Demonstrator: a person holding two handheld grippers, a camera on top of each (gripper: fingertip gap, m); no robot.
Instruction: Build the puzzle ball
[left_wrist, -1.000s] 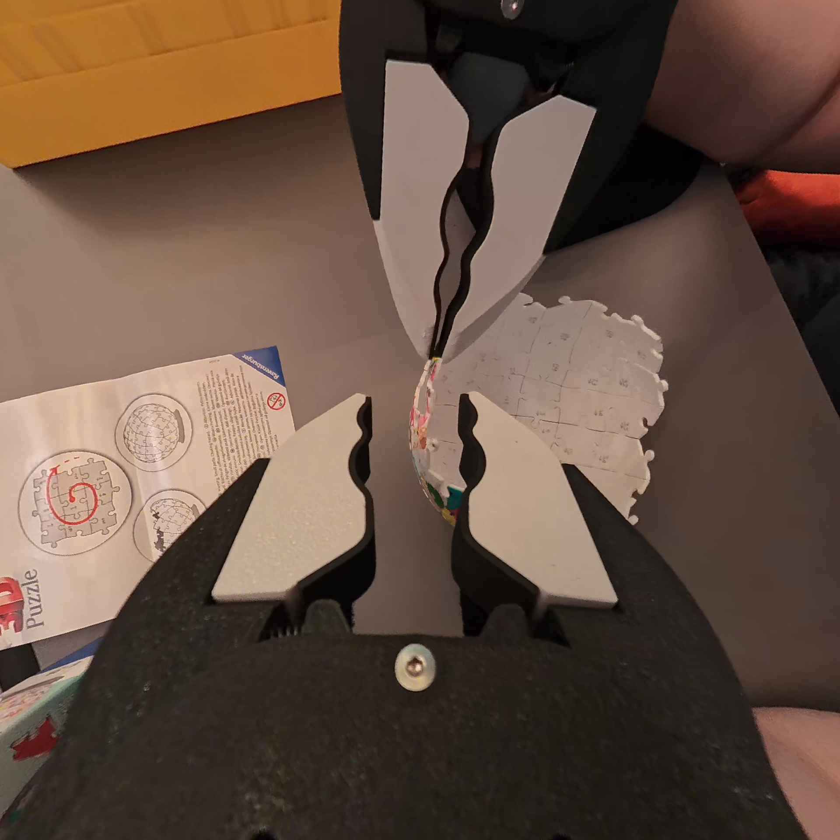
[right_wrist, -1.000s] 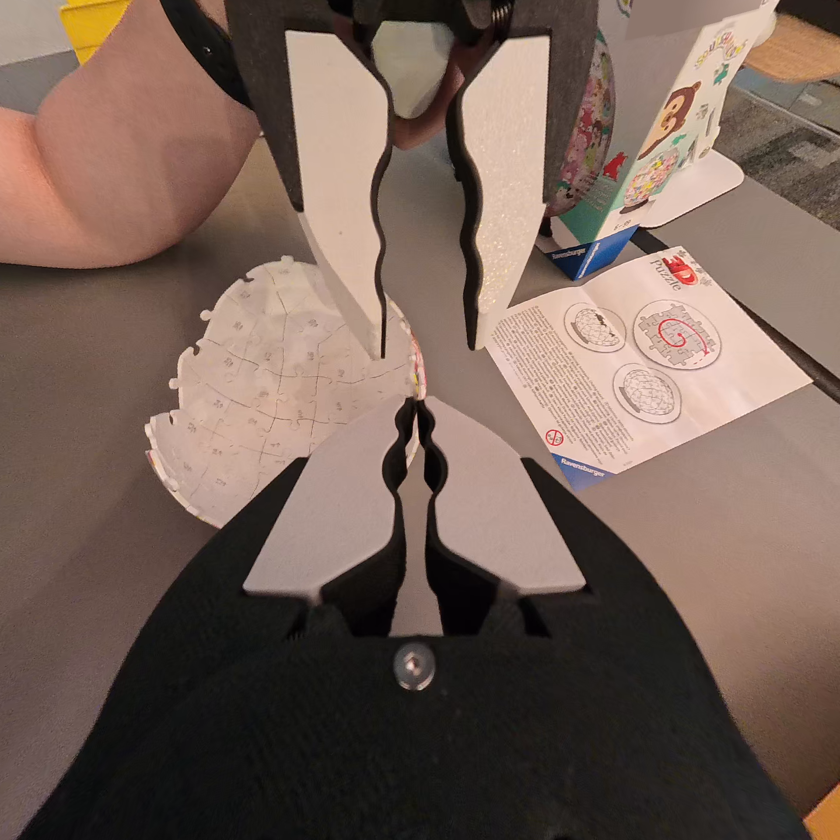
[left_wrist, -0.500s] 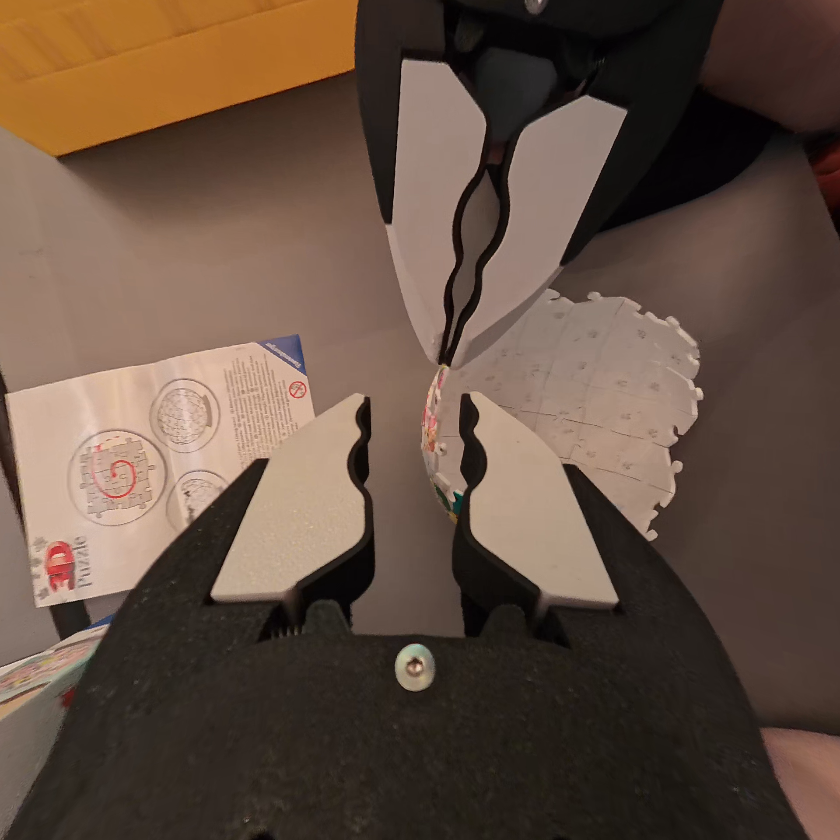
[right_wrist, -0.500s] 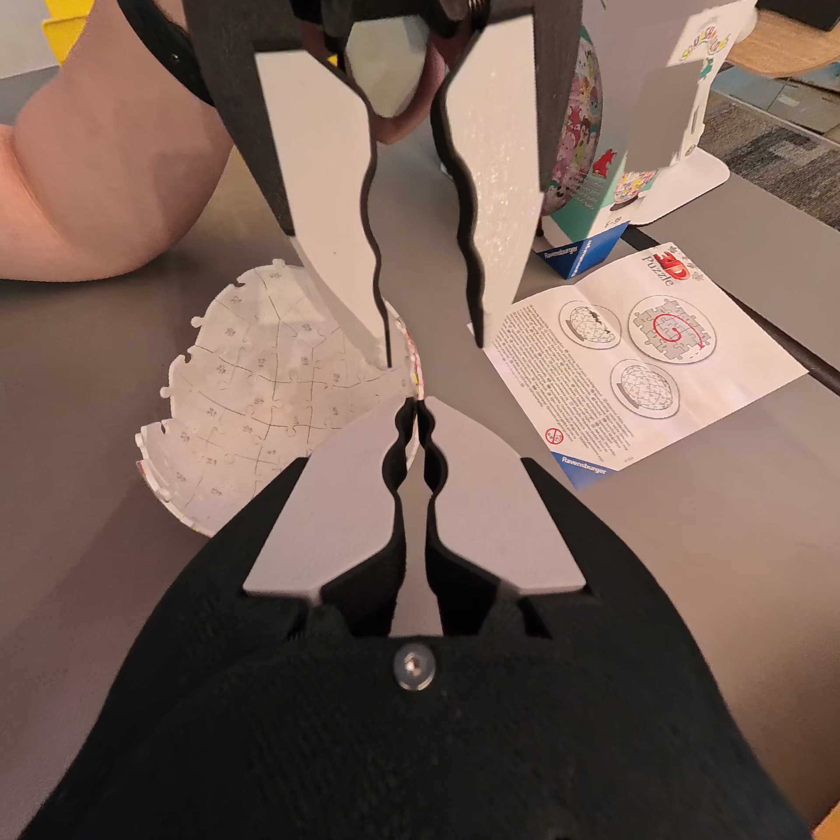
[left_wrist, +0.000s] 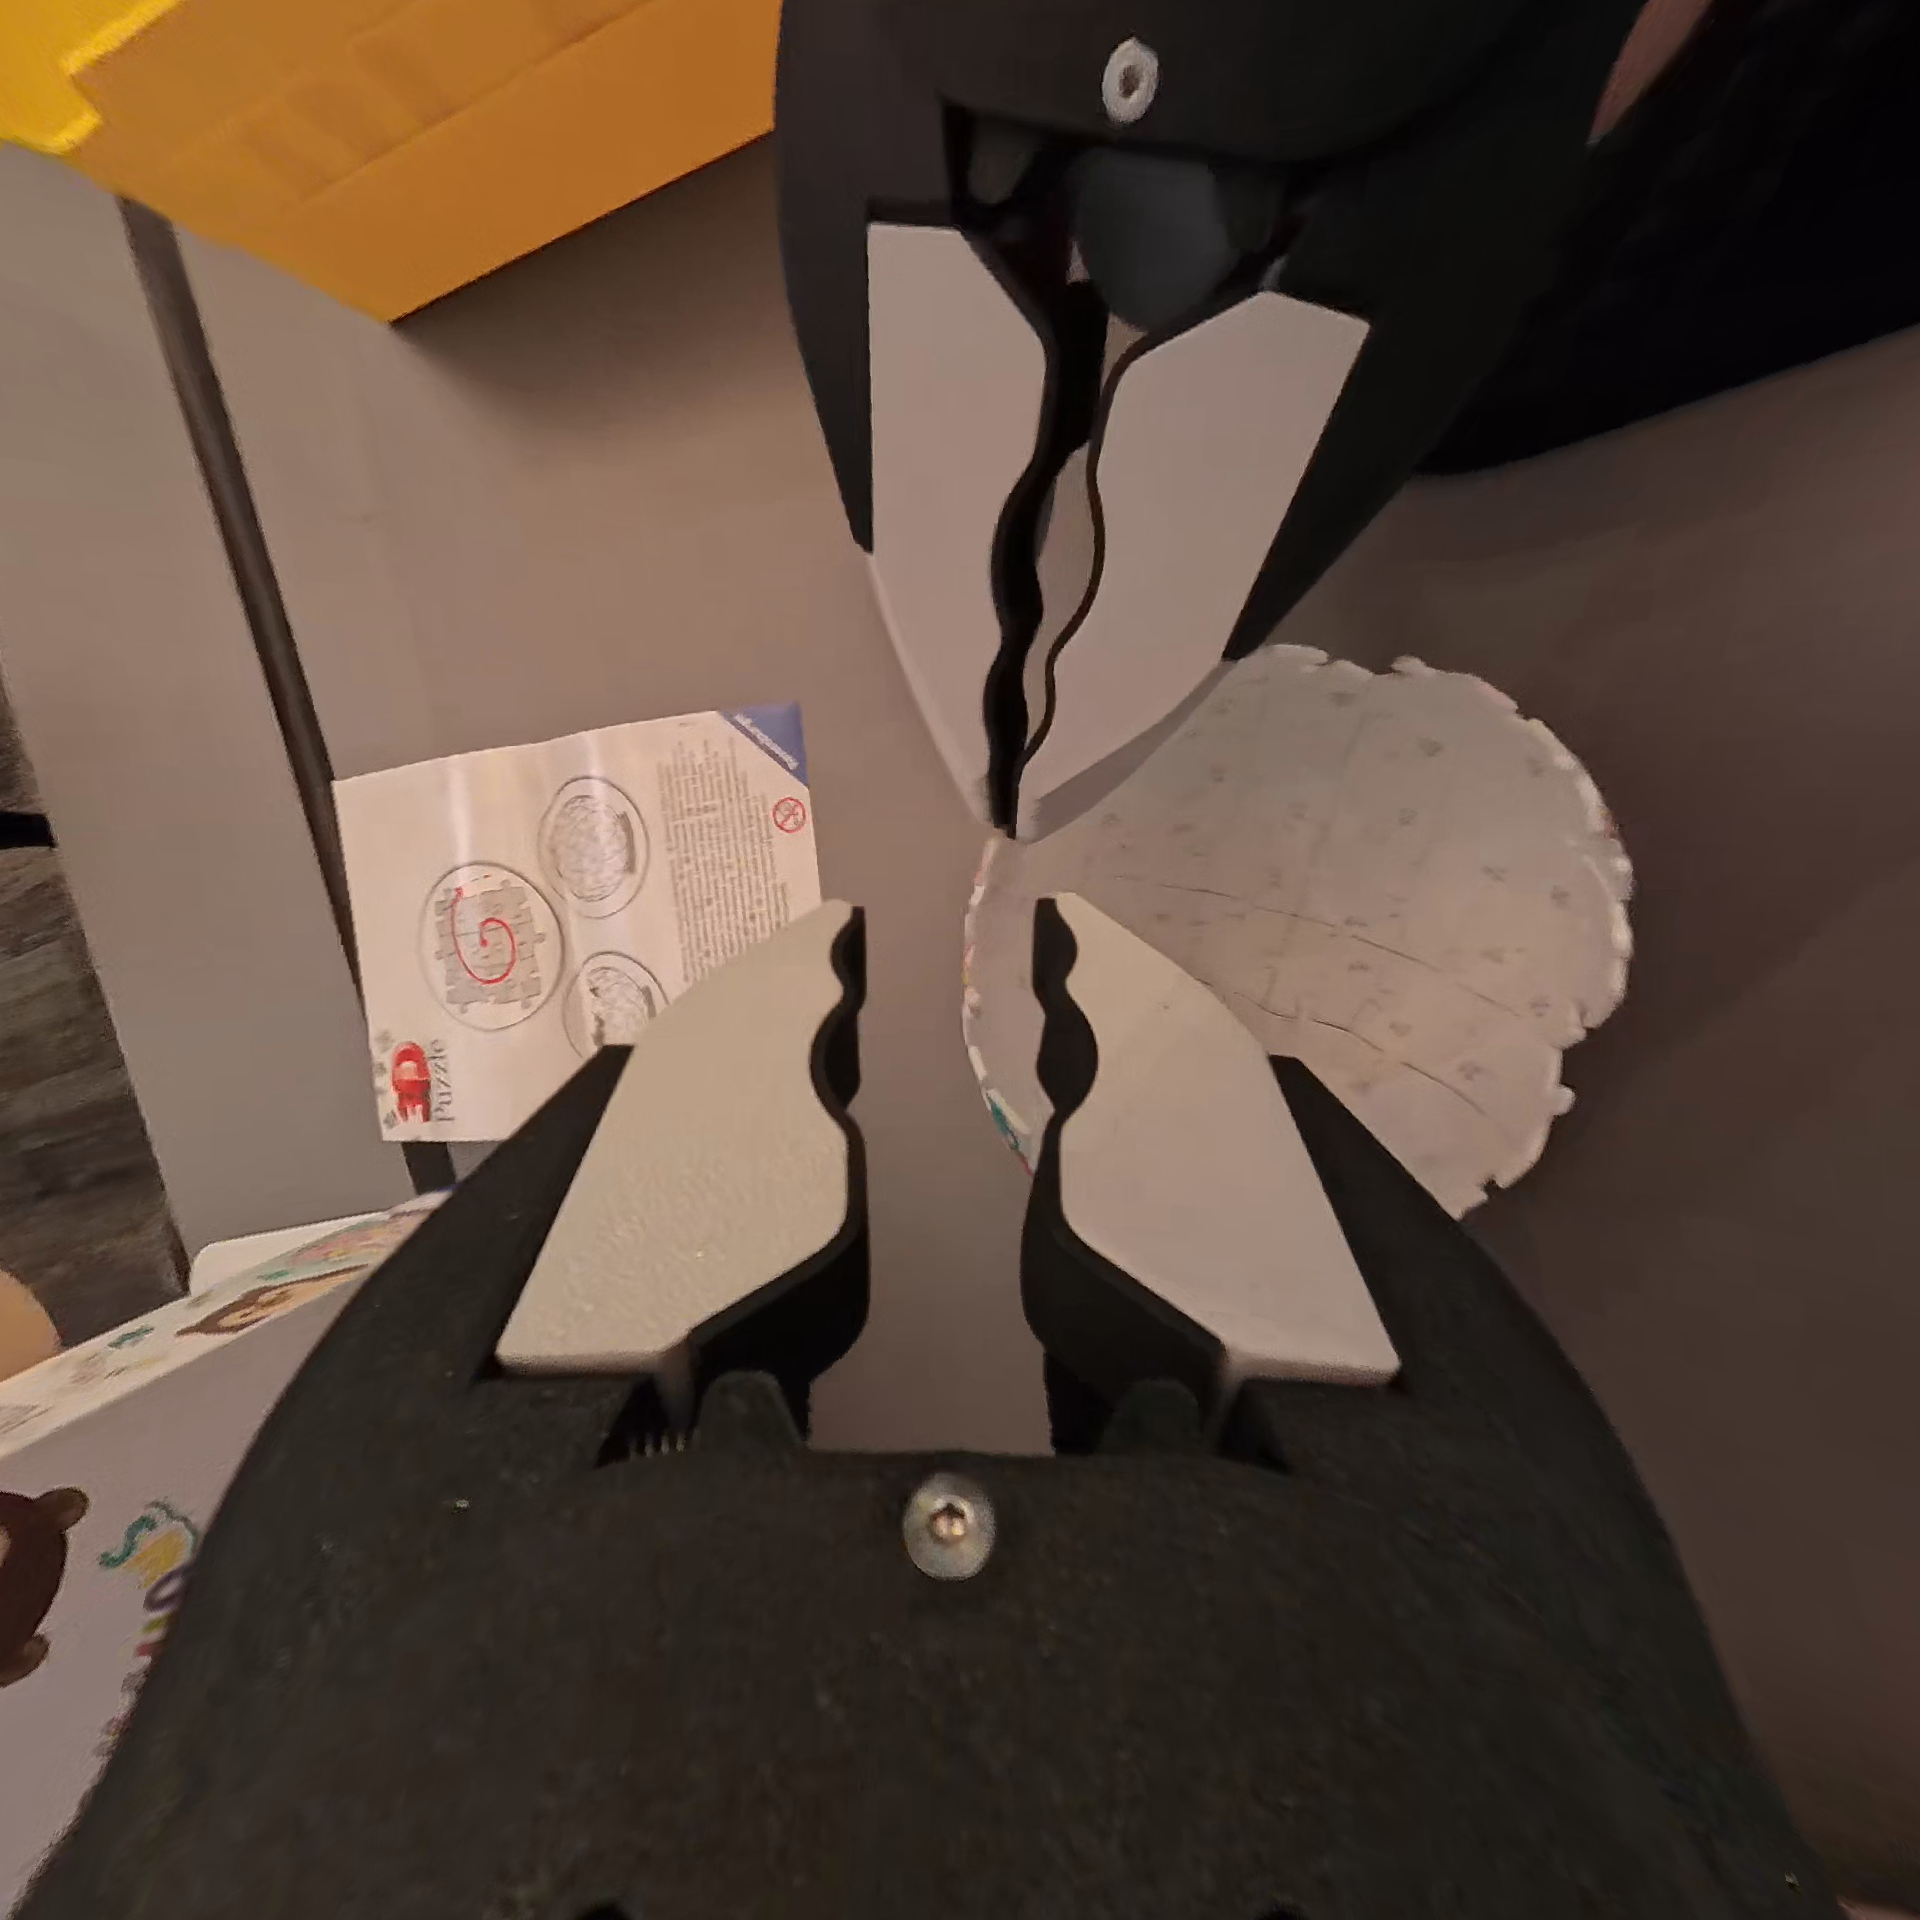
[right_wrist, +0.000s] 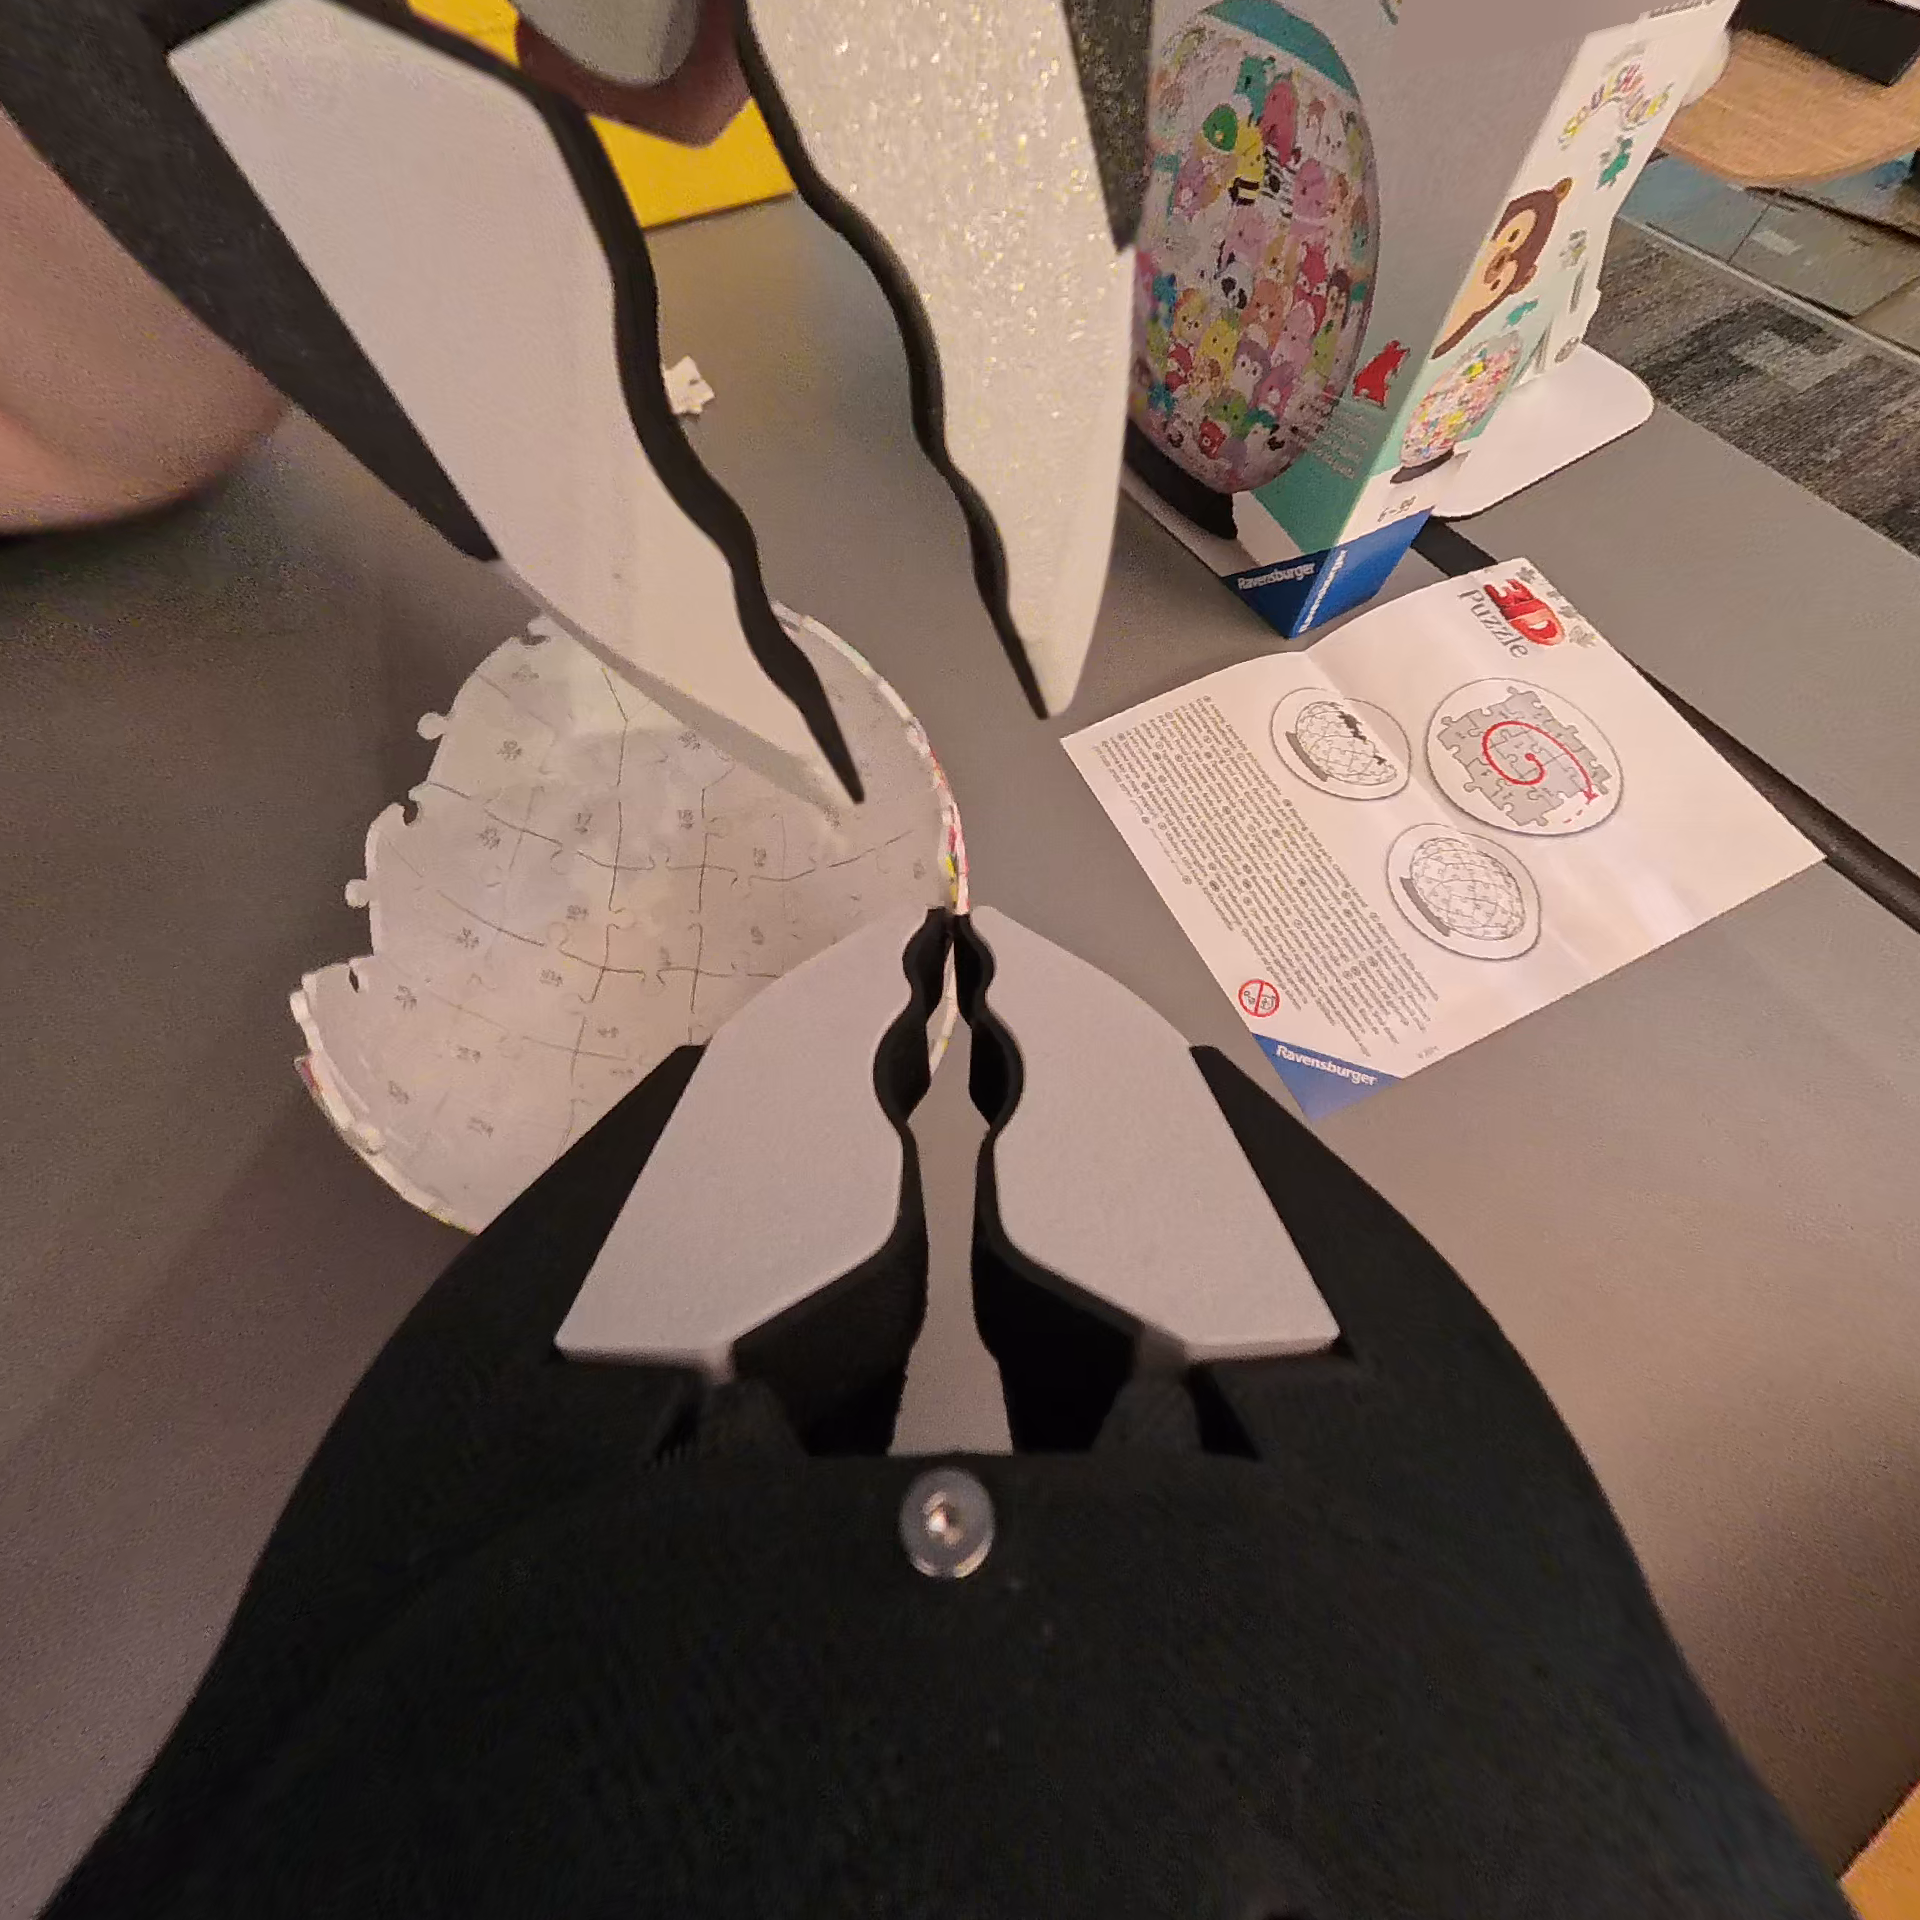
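- Right gripper (right_wrist: 954, 914): jaws pinched together on the rim of the half-built puzzle ball (right_wrist: 582, 914), at the shell's edge nearest the instruction leaflet (right_wrist: 1434, 831). Tips nearly touching, thin rim edge between them.
- Left gripper (left_wrist: 945, 909): released, fingers spread apart, straddling that same rim from the opposite side. One finger inside the shell, the other outside toward the leaflet; contact with the ball not clear.
- Grey table (right_wrist: 1558, 1299): everything sits on it.
- Puzzle ball: open bowl-shaped shell resting on the table, white numbered backs of the pieces facing up, toothed unfinished edge on the side away from the leaflet, coloured print visible on the outer face at the gripped rim.
- Puzzle box (right_wrist: 1340, 312): upright, beyond the leaflet as seen from the ball, colourful ball picture on its face.
- Leaflet: flat on the table, just beside the ball, not touching it.
- Loose puzzle piece (right_wrist: 688, 384): small, white, on the table beyond the ball, well apart from it.
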